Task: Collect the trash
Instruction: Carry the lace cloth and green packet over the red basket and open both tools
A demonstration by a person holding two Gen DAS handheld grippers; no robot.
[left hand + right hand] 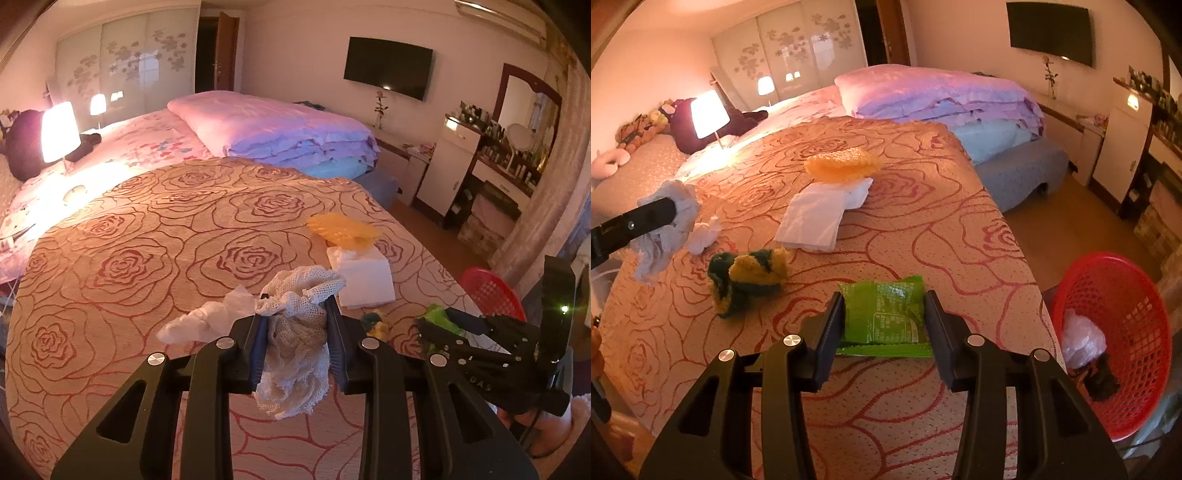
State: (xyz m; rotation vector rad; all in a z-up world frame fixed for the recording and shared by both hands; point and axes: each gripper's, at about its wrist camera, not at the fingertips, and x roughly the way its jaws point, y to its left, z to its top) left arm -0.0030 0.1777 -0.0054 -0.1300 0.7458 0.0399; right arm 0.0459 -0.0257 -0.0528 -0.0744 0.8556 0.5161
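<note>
1. L gripper [295,301]: fingers closed tight on a cream mesh cloth [295,332]. Cloth bunches up above the tips and hangs down between the fingers, lifted off the bedspread [147,240].
2. Same cloth shows in the R wrist view at the left edge of the bedspread, w/ one black L finger across it [665,229].
3. R gripper [884,314]: fingers partly closed, one pressed on each side edge of a green snack wrapper [882,314]. Wrapper lies flat btwn them, near the right edge of the bedspread, toward its near corner.
4. In the L wrist view the R gripper sits low at right w/ the green wrapper peeking out at its tips [437,314].
5. Crumpled white tissue [207,321] lies on the bedspread just left of the L fingers; cannot tell if it touches the cloth.
6. Yellow-green knit scrubber [750,277] on the bedspread, btwn the tissue and the wrapper, apart from both.
7. Flat white napkin [812,221] mid-bedspread; yellow plastic piece [842,164] just beyond it, overlapping its far end.
8. Red mesh basket [1126,332] sits off the right edge of the bedspread, lower down. Inside: clear plastic bag [1084,338] and a dark lump [1102,380]; cannot tell what the lump is.
9. Lit lamp [59,131] near the far left corner.
</note>
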